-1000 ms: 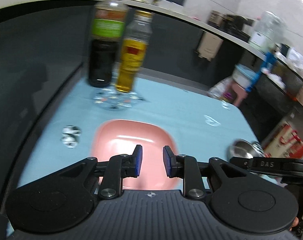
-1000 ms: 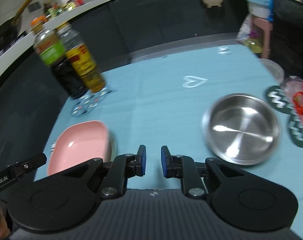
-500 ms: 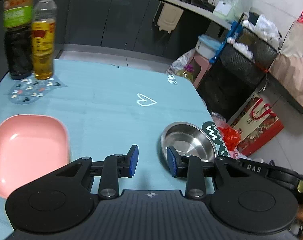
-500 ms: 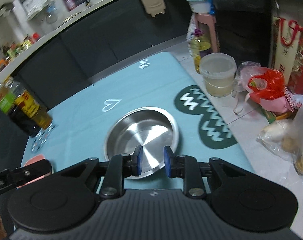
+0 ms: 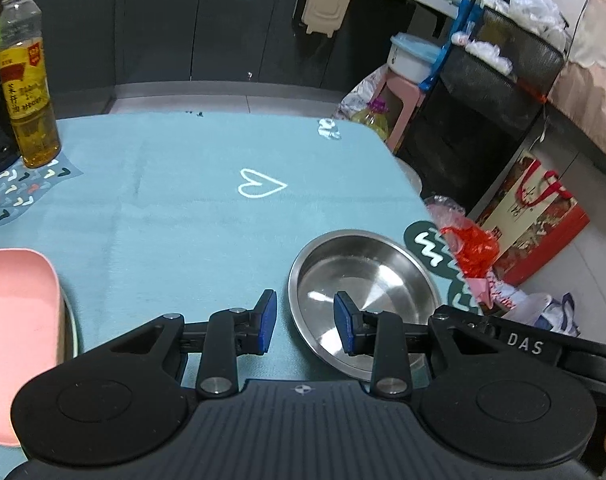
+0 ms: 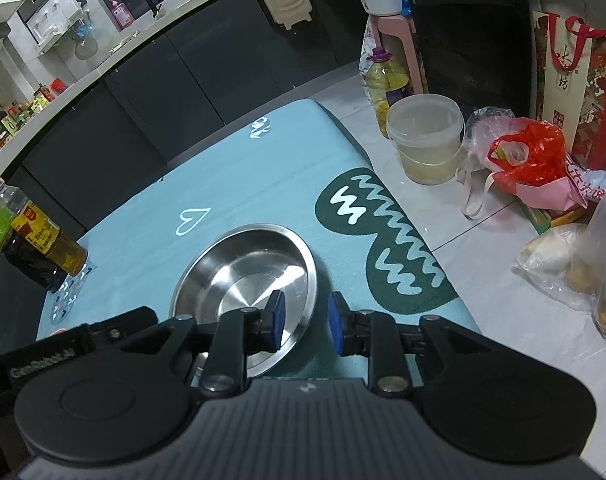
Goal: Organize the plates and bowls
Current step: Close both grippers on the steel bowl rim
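On the blue-covered desk (image 5: 175, 216) nothing's stacked yet: my left tool (image 5: 305, 322) and right tool (image 6: 305, 322), both part-open and empty, straddle opposite rims of the steel bowl (image 5: 363, 280), pink plate (image 5: 17, 340) well apart at left.

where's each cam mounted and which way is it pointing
Left wrist: on the left tool, angled down across the blue tablecloth at the steel bowl; its open fingers, the right tool's arm and a fingertip show.
Right wrist: on the right tool, angled down at the steel bowl's right rim; its open fingers and the left tool's arm show.
Shared: steel bowl, tablecloth, oil bottle, red bag.
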A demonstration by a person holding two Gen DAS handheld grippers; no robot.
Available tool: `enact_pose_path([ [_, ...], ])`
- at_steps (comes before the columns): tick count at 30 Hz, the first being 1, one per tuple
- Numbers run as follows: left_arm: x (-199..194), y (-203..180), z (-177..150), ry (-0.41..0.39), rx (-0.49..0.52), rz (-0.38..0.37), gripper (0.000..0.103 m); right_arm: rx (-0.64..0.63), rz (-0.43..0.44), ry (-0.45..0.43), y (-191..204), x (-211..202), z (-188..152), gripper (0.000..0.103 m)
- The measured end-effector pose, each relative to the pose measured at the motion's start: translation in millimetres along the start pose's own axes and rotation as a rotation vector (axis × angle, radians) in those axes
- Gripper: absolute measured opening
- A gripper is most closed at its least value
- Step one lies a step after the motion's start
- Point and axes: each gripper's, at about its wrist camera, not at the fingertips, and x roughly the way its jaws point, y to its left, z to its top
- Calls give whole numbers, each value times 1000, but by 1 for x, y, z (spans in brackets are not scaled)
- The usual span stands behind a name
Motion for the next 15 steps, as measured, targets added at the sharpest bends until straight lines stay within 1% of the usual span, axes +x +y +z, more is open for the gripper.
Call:
enact_pose_path([
  [5,14,0,0,30,-3,20,29,2,2,12,-1,7,0,18],
  [15,27,-2,2,60,0,15,29,6,-4,27,-2,16,0,18],
])
